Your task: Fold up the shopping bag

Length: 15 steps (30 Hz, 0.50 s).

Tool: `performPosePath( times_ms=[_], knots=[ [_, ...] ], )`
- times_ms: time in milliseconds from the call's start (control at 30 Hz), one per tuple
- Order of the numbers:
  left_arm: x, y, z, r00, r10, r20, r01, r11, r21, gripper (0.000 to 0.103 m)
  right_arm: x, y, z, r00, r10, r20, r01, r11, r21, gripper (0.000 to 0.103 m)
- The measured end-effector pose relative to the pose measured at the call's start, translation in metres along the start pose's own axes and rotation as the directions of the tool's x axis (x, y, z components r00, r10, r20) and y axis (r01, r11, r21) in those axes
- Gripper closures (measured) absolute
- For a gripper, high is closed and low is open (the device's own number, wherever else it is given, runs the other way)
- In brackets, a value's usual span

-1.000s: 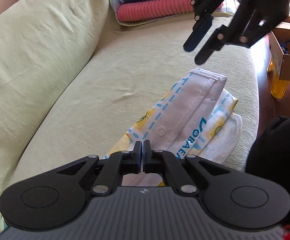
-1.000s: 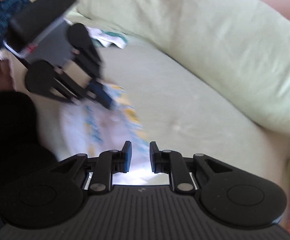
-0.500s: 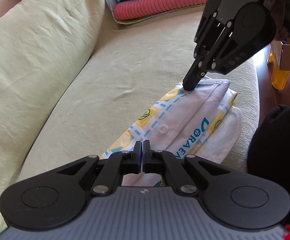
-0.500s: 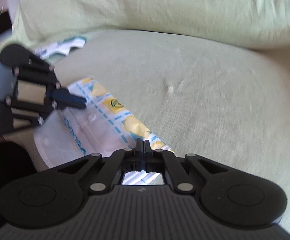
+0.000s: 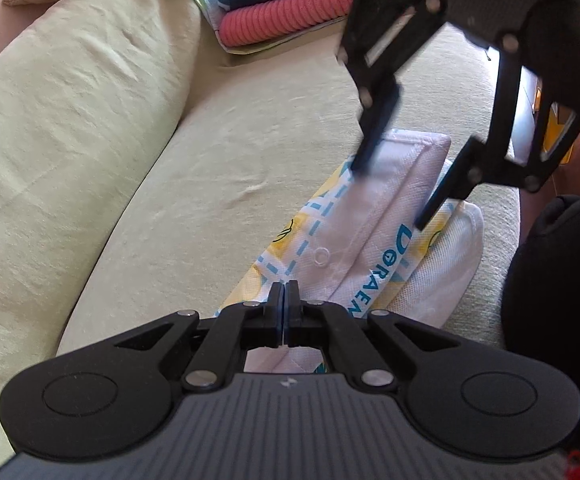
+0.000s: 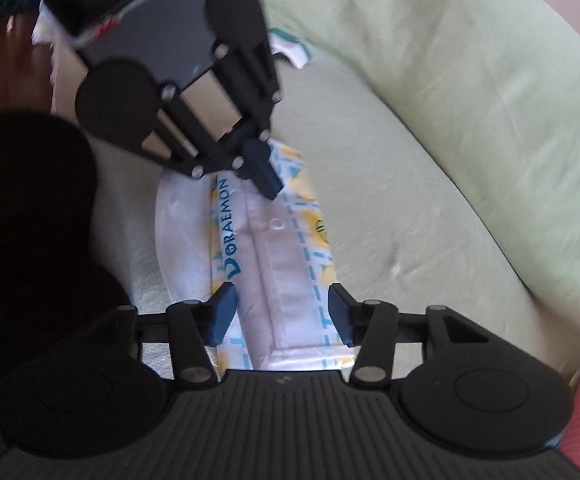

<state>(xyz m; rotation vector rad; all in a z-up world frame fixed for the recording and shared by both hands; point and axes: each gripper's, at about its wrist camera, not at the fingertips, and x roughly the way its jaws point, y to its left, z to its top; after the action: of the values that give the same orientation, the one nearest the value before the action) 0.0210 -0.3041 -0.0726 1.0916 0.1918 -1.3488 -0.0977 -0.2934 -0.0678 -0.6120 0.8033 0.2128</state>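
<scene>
Lying on the seat of the sofa (image 5: 250, 152) near its front edge, the shopping bag (image 5: 374, 224) is already gathered into a long narrow strip, white with yellow and blue print and a snap button on its top flap. We are judging it to be light, soft non-woven cloth: it is holding a loose crease but probably springing open if let go, and it looks a little slick, so a pinch should be going through all the layers at a stitched edge or an end, not on the top flap alone.

We are keeping the left tongs (image 5: 284, 286) pressed together at the near end of the strip; whether cloth is caught between them we cannot tell, since the tips are covering that spot. We are bringing the right tongs (image 6: 280, 304) over the far end, their jaws having just been opening, now spread and straddling the strip's width without pressing on it. In the left view their fingertips (image 5: 360, 164) are sitting right at the bag's folded end.

Beyond the bag, folded towels (image 5: 286, 16) are resting further along the sofa.
</scene>
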Motion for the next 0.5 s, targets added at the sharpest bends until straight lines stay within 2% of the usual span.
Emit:
performPosePath(
  times_ms=[100, 233, 267, 367, 500],
  knots=[
    [-0.003, -0.002, -0.003, 1.000, -0.001, 0.014, 0.001, 1.000, 0.025, 0.103, 0.005, 0.014, -0.004, 0.999, -0.032, 0.017, 0.033, 0.992, -0.121, 0.071],
    [-0.005, -0.003, -0.005, 1.000, -0.003, 0.016, 0.003, 0.999, 0.045, 0.103, 0.005, 0.020, 0.001, 0.998, -0.058, 0.006, 0.058, 0.977, -0.204, 0.071],
    [-0.005, -0.003, -0.006, 1.000, -0.003, 0.018, 0.002, 0.999, 0.046, 0.103, 0.006, 0.021, 0.003, 0.998, -0.062, 0.004, 0.061, 0.975, -0.215, 0.071],
    [-0.005, -0.004, -0.007, 1.000, 0.001, 0.023, -0.002, 0.999, 0.051, 0.103, 0.009, 0.008, 0.004, 0.999, -0.033, 0.007, 0.034, 0.994, -0.108, 0.074],
    [-0.011, -0.002, -0.009, 0.999, -0.024, 0.029, 0.023, 0.999, 0.039, 0.103, 0.006, 0.026, -0.001, 0.996, -0.081, 0.022, 0.084, 0.979, -0.186, 0.083]
  ],
)
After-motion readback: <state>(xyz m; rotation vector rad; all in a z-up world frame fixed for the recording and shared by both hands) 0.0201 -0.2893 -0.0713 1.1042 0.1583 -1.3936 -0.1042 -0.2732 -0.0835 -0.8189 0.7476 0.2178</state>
